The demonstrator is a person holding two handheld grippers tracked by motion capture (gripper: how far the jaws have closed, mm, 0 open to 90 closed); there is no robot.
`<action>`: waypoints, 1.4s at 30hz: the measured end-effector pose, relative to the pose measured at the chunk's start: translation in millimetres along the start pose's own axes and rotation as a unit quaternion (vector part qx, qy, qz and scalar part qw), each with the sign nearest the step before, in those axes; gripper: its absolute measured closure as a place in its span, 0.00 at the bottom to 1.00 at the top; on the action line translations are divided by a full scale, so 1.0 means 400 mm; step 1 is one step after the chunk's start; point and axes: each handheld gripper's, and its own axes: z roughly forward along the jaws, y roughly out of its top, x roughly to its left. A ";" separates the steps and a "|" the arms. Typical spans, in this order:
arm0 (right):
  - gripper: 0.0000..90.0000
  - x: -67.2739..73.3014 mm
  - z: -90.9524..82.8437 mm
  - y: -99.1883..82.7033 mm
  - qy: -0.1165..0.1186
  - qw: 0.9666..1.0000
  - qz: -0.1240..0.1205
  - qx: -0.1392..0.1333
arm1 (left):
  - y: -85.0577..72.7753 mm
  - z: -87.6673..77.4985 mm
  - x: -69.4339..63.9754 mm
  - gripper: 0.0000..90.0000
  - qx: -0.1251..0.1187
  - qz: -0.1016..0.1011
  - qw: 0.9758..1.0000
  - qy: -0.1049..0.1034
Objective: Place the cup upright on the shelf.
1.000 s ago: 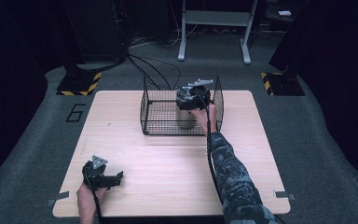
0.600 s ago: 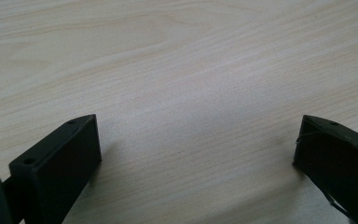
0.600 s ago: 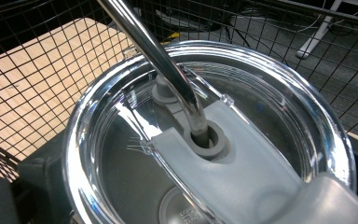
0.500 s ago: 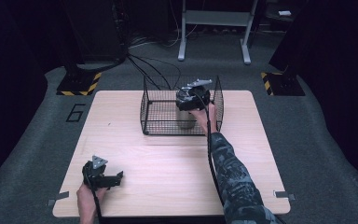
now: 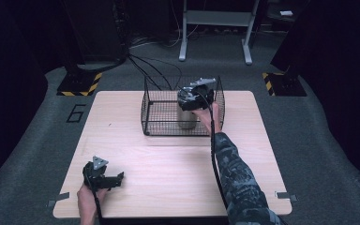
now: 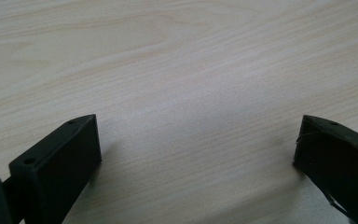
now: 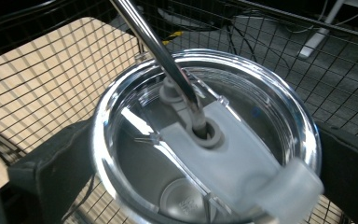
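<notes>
Steel tumbler [image 7: 205, 140] with clear lid and straw inside wire basket [image 5: 159, 117], right gripper [image 5: 194, 96] fingers [image 7: 51, 168] pinching its rim from both sides, left gripper [image 5: 104, 176] fingers [image 6: 60, 163] spread over bare desk [image 6: 191, 70]

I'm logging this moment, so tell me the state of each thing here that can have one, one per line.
Tumbler: upright inside the basket, clear lid on, metal straw through the lid.
Wire basket: upright on the table, open at the top.
Right gripper: jaws on either side of the tumbler's lid rim, apparently gripping it.
Left gripper: jaws wide apart, nothing between them, low over the table.
</notes>
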 end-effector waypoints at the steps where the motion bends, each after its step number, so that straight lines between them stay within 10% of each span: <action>1: 0.00 -0.001 -0.003 0.001 -0.001 1.000 -0.003 0.002 | 0.000 0.000 0.000 0.00 0.000 -0.001 1.000 0.000; 26: 0.00 0.039 -0.233 -0.026 0.013 0.999 -0.049 -0.015 | 0.001 0.000 0.000 0.00 0.001 -0.001 1.000 -0.001; 42: 0.00 0.066 -0.391 -0.232 -0.007 0.998 -0.061 -0.016 | 0.001 -0.001 0.000 0.00 0.002 0.000 1.000 -0.002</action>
